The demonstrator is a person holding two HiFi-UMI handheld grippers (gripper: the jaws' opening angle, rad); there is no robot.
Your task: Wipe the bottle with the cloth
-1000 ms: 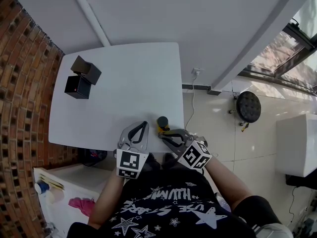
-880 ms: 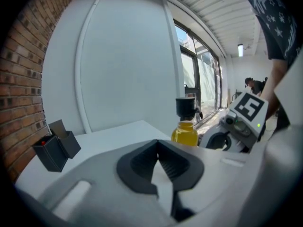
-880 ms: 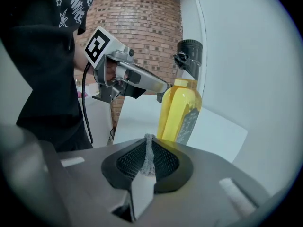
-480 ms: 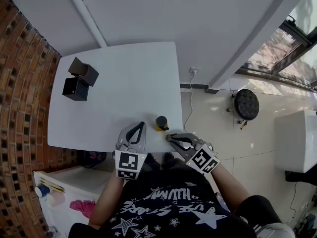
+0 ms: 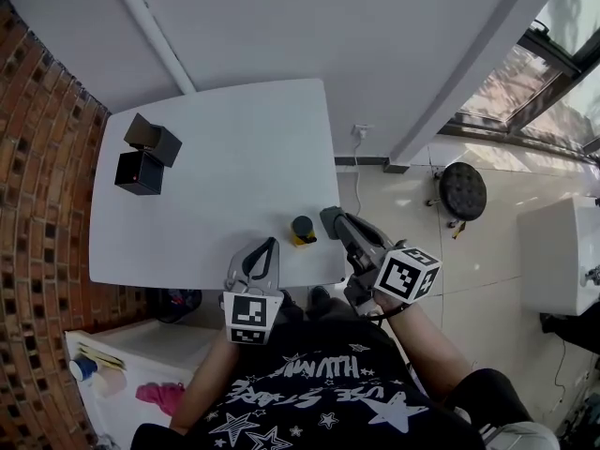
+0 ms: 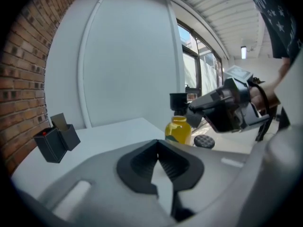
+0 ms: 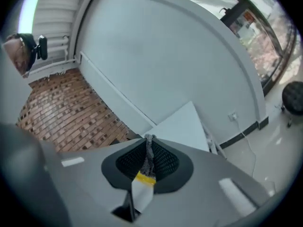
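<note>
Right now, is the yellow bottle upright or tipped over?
Upright: the bottle stands on the white table, black cap on top.

A white table [image 5: 216,176] stood against a white wall [image 5: 328,26], with a red brick wall [image 5: 37,204] on the left. A white pipe [image 5: 152,31] ran up the white wall. On the right the floor [image 5: 487,289] had pale shiny tiles, and a round black stool [image 5: 466,195] sat there near big windows [image 5: 553,73] in the far right corner.

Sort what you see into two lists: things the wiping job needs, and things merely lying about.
Needed: bottle; cloth, pinched by the jaws of the right gripper.
Lying about: two black boxes on the table; round stool on the floor.
</note>
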